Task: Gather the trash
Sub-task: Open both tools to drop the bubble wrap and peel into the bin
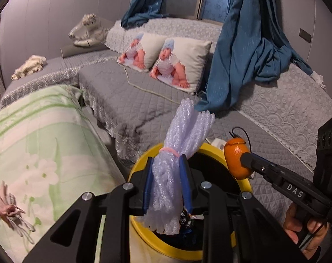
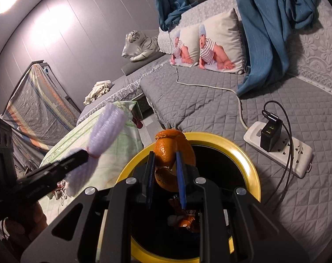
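Left wrist view — left hand-held gripper (image 1: 167,180) clamps foam netting (image 1: 179,153), right hand-held gripper (image 2: 164,178) pinches orange peel (image 2: 172,153) — over yellow-rimmed bin (image 2: 242,151).

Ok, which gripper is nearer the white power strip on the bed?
Right. The right gripper, holding orange peel, is beside the power strip; the left gripper sits farther, across the bin.

The right gripper (image 2: 164,173) pinches an orange peel (image 2: 169,153) between its blue pads, over the near rim of a yellow bin (image 2: 242,151). Down inside the bin lie more peel and wrappers. Left of the bin, the left gripper (image 2: 82,153) grips a bundle of white foam netting (image 2: 106,127) over a green quilt (image 2: 113,151). Right of the bin, a power strip (image 2: 284,151) with a black charger (image 2: 270,135) lies on the grey sofa (image 2: 209,100)
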The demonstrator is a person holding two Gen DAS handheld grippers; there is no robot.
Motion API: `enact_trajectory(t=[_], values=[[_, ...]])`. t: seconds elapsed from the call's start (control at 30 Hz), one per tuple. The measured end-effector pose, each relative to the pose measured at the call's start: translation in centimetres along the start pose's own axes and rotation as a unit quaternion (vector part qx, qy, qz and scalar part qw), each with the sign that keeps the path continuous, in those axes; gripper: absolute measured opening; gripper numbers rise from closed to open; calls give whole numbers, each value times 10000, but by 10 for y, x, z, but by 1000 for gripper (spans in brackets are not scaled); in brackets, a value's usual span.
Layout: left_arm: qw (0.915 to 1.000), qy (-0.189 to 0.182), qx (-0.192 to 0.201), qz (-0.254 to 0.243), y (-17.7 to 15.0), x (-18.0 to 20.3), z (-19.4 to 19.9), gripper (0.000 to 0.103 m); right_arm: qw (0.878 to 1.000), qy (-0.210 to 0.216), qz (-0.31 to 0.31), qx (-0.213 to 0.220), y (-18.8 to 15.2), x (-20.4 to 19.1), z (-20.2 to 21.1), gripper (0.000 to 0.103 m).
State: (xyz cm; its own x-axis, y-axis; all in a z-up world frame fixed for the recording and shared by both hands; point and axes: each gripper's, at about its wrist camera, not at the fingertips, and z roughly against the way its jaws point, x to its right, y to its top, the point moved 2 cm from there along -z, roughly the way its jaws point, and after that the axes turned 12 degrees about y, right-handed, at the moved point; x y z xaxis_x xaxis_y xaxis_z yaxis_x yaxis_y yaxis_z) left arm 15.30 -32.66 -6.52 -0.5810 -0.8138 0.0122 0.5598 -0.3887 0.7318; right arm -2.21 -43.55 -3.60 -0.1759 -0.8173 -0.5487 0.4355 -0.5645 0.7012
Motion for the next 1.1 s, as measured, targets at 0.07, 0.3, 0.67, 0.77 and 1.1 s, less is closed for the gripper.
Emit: enact_trajectory(t=[0.07,0.3,0.67,0.77,1.1], values=[[9999,-36,-95,-9,-3,2,-7,22,10000,-29,-39,0,-1,3,0,18],[9997,-37,-250,-18,-9,4,-26,22,9997,-93,-221,-9,-3,14,-1,18],[9994,-29,-333,29,-9,7,-37,23,9995,-225,-208,-25,-4,20,-3,20],[9996,4,-298,-24,-10,8,-36,26,9993,-314,-208,26,-4,23,-2,20],[9991,101,46,418,-5,-21,-17,89,9973,-421,-357,485,1,26,25,68]])
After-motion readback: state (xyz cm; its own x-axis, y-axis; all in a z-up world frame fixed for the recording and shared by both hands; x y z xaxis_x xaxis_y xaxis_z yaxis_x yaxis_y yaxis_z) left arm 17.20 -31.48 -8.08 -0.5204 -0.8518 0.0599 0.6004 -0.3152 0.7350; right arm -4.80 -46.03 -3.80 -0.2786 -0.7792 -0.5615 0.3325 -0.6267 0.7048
